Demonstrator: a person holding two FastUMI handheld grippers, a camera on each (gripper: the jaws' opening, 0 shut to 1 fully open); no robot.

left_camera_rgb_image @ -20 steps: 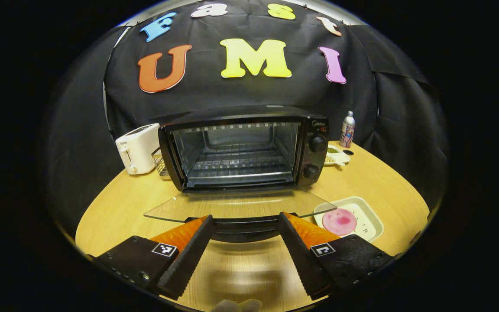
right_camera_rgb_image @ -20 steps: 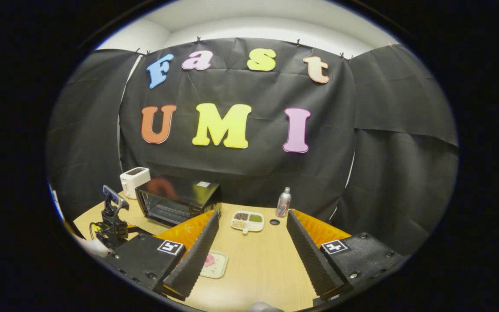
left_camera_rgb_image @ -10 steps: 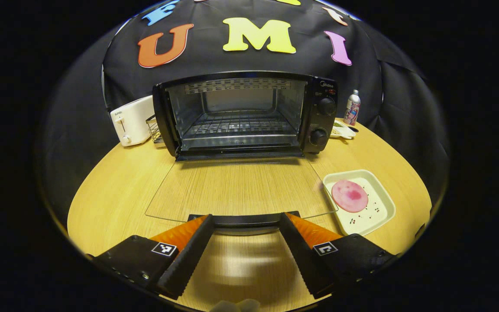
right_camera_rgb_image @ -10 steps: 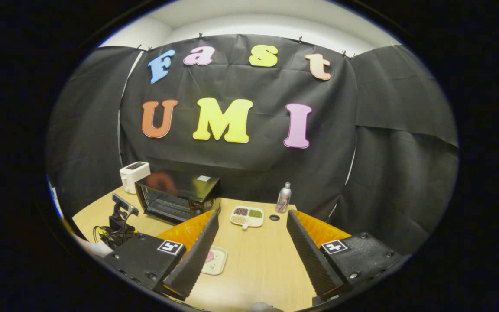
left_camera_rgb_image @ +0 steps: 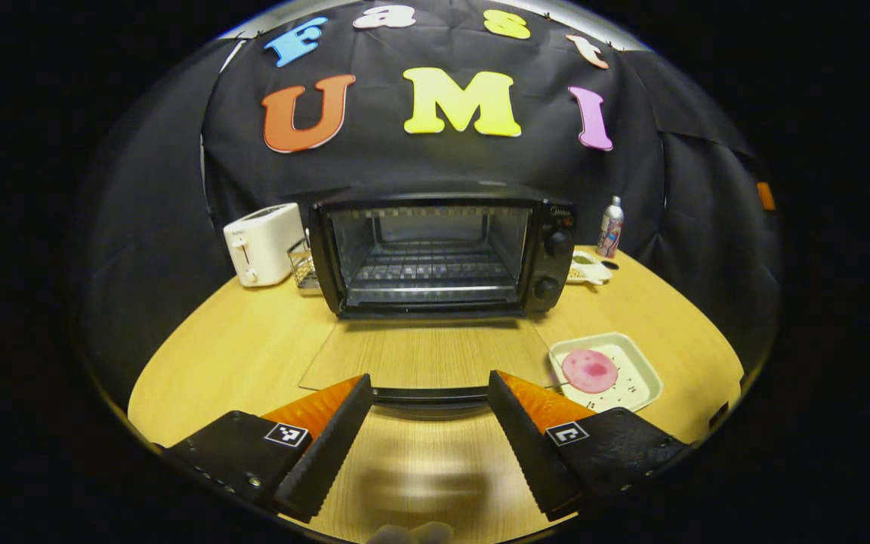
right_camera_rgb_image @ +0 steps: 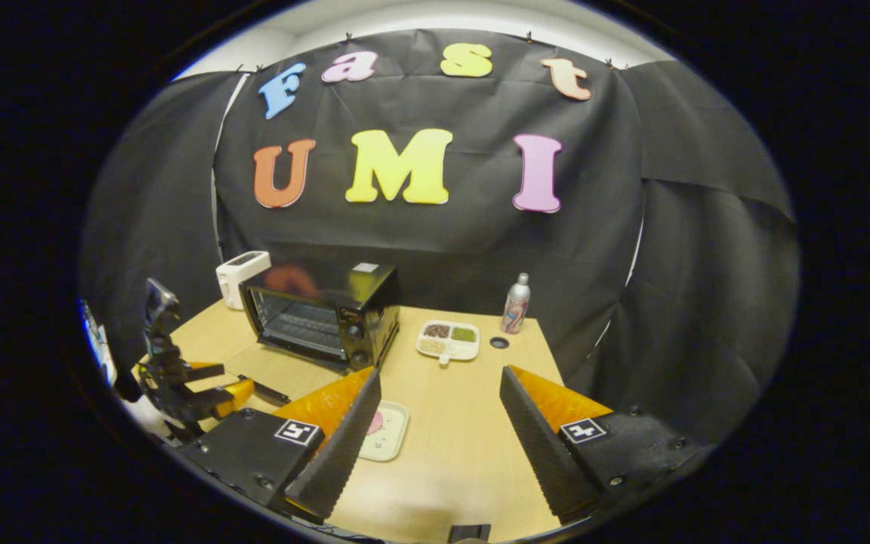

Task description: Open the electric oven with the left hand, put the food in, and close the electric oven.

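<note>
Electric oven point(left_camera_rgb_image: 439, 253): centre frame in the left gripper view, on worktop point(left_camera_rgb_image: 239, 355), glass door point(left_camera_rgb_image: 427, 363) lowered flat. Food point(left_camera_rgb_image: 590, 370): pink slice on tray point(left_camera_rgb_image: 635, 389), lower right. Left tongs point(left_camera_rgb_image: 429, 397): wide, empty, at door handle point(left_camera_rgb_image: 429, 394). Right tongs point(right_camera_rgb_image: 441, 389): wide, empty.

My left gripper point(left_camera_rgb_image: 429, 423): jaws spread wide, nothing between the fingers, pointing level and forward. My right gripper point(right_camera_rgb_image: 439, 423): jaws also wide apart, nothing held, raised and angled slightly down. From the right gripper view the left gripper sits low at far left, fingers splayed.
</note>
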